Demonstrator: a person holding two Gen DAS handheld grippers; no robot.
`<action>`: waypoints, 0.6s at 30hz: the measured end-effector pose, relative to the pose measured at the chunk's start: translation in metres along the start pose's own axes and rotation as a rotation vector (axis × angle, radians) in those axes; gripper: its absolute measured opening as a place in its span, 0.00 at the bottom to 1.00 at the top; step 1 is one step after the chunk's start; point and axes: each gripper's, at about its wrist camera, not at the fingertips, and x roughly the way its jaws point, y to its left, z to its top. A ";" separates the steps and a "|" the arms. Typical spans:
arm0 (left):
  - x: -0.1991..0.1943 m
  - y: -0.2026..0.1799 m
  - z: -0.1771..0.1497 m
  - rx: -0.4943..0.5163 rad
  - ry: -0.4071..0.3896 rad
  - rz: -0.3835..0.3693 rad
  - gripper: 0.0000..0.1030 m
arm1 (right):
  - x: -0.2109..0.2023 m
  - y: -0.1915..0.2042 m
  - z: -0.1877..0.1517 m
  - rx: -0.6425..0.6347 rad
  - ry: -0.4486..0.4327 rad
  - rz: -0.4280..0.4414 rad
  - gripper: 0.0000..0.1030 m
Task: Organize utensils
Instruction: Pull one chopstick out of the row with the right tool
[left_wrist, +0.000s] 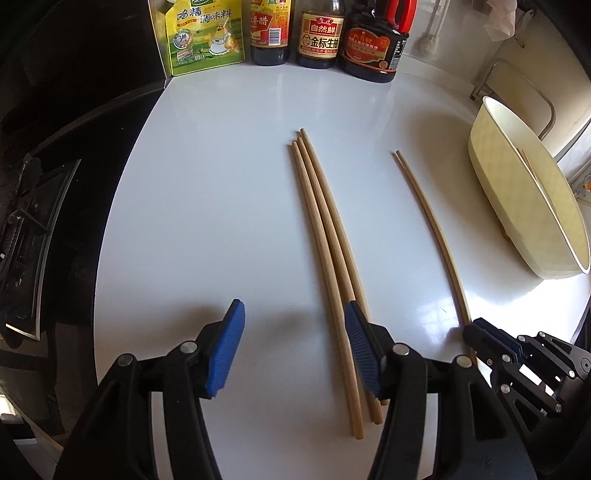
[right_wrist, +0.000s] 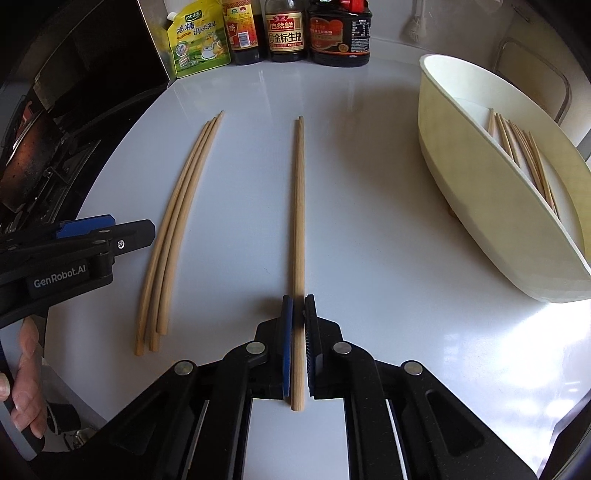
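Three wooden chopsticks (left_wrist: 325, 236) lie side by side on the white counter (left_wrist: 207, 206); they also show in the right wrist view (right_wrist: 177, 221). My left gripper (left_wrist: 295, 314) is open and empty, hovering over their near ends. My right gripper (right_wrist: 298, 306) is shut on a single chopstick (right_wrist: 299, 206) near its thick end, low over the counter; that chopstick also shows in the left wrist view (left_wrist: 432, 225). A cream utensil holder (right_wrist: 476, 184) lies at the right with several chopsticks (right_wrist: 524, 155) inside.
A yellow seasoning pouch (left_wrist: 203, 37) and three dark sauce bottles (left_wrist: 321, 33) stand along the back edge. A black stove (left_wrist: 33, 229) borders the counter on the left. A metal rack (right_wrist: 535, 74) stands behind the holder.
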 end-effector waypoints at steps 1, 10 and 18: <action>0.001 -0.001 0.000 0.000 0.002 0.000 0.54 | 0.000 -0.001 0.000 0.002 0.001 -0.001 0.06; 0.009 -0.004 0.001 0.010 0.009 0.024 0.54 | -0.006 -0.006 0.009 0.048 -0.011 0.014 0.18; 0.016 -0.006 0.004 0.014 0.013 0.046 0.60 | -0.004 -0.002 0.019 0.050 -0.013 0.007 0.24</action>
